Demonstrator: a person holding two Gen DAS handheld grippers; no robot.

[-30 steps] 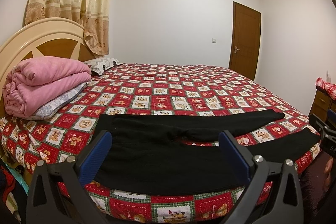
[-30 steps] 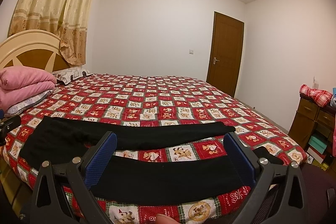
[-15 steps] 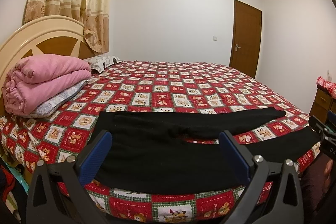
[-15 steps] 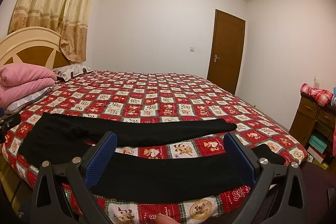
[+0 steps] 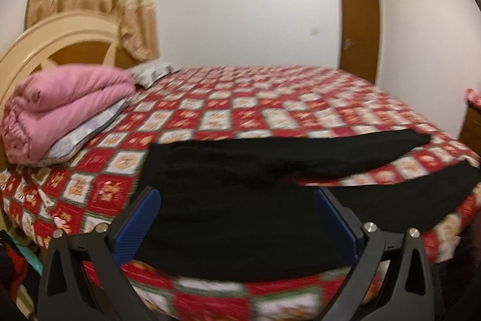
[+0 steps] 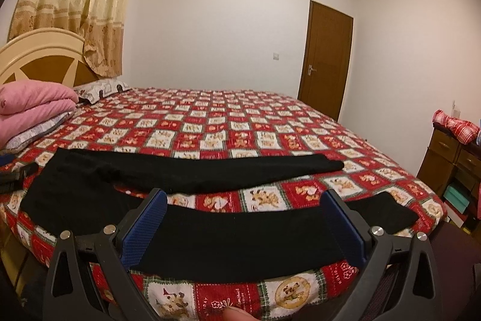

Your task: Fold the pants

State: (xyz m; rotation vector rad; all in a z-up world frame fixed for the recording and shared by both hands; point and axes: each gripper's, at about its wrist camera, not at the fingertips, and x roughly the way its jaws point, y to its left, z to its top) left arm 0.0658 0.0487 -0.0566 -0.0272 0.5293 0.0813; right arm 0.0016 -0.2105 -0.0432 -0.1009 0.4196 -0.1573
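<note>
Black pants (image 5: pixel 228 200) (image 6: pixel 210 233) lie spread flat along the near edge of the bed, waist to the left and the two legs apart, running right. My left gripper (image 5: pixel 236 200) hovers open above the waist and seat part, its blue pads (image 5: pixel 136 223) wide apart and holding nothing. My right gripper (image 6: pixel 245 200) is open over the near leg, blue pads (image 6: pixel 144 227) on either side with nothing between them. The far leg (image 6: pixel 228 173) lies separate, with a strip of bedspread showing between the legs.
The bed has a red and white checked bedspread (image 6: pixel 240 122). A folded pink quilt (image 5: pixel 60 107) and a pillow (image 5: pixel 153 74) sit by the cream headboard (image 5: pixel 60 41) at left. A wooden dresser (image 6: pixel 451 158) stands at right, a brown door (image 6: pixel 327 62) behind. A fingertip (image 6: pixel 234 313) shows at the bottom edge.
Both grippers have moved closer to and lower over the pants; the left view tilted down and is blurred by motion. Both stay open and the pants have not moved.
</note>
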